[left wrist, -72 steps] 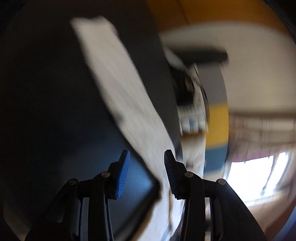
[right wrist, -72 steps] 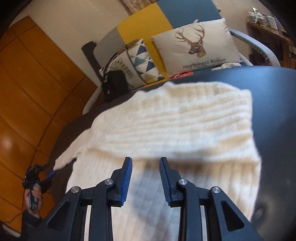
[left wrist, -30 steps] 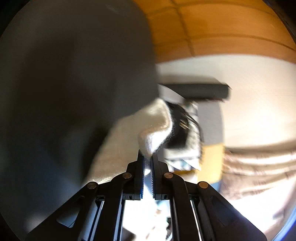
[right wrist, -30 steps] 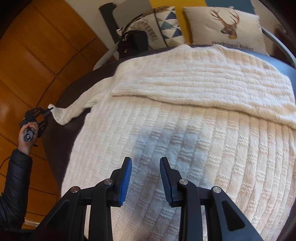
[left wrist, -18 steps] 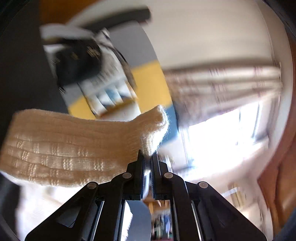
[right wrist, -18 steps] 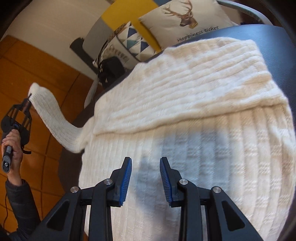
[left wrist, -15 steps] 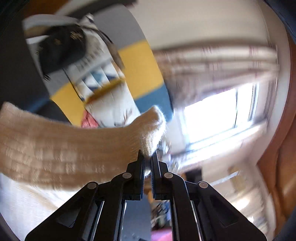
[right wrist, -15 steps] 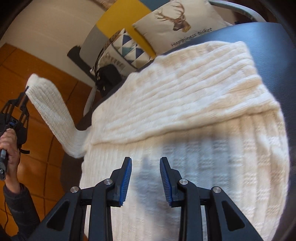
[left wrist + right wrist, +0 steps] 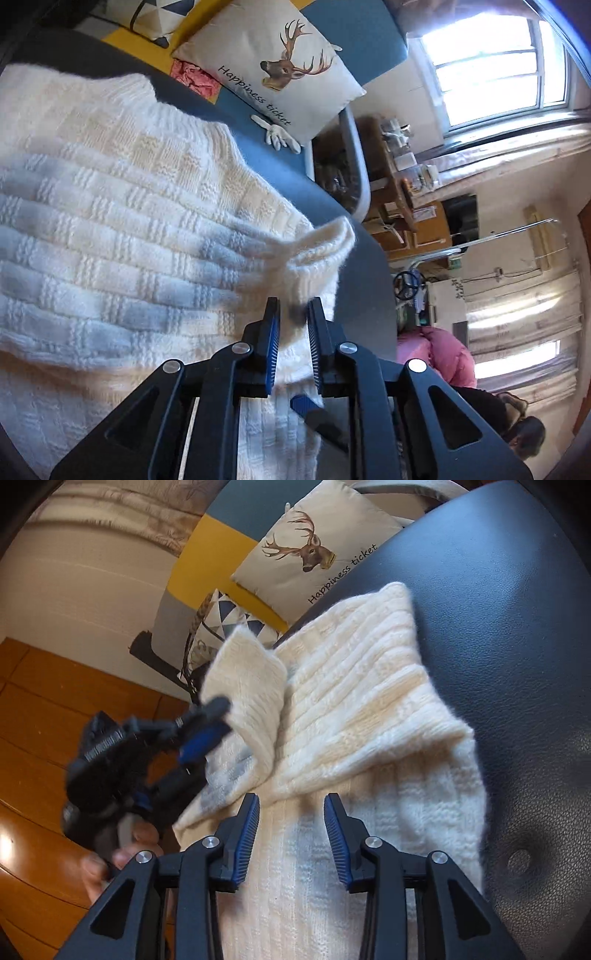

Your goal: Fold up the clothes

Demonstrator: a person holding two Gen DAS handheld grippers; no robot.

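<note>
A cream knitted sweater (image 9: 110, 221) lies spread on the dark round table (image 9: 517, 664), its far part folded over. Its sleeve now lies across the body, with the cuff (image 9: 325, 247) just past my left gripper's (image 9: 293, 314) tips. That gripper's jaws are opening; the pads stand a little apart and do not press the knit. In the right wrist view the left gripper (image 9: 223, 716) sits beside the raised cuff (image 9: 247, 672), held by a hand (image 9: 125, 849). My right gripper (image 9: 291, 812) hovers over the sweater (image 9: 351, 701). Its jaws are opening, with nothing between them.
A sofa behind the table carries a deer cushion (image 9: 280, 70) and a triangle-patterned cushion (image 9: 229, 620). A white glove (image 9: 280, 136) lies on the seat. A pink jacket (image 9: 432, 354) and cluttered shelves (image 9: 399, 177) stand past the table's right edge. Wood panelling (image 9: 55, 701) is at the left.
My left gripper carried the sleeve from the table's left edge up and across onto the sweater body, then parted its jaws. My right gripper swung slightly and widened.
</note>
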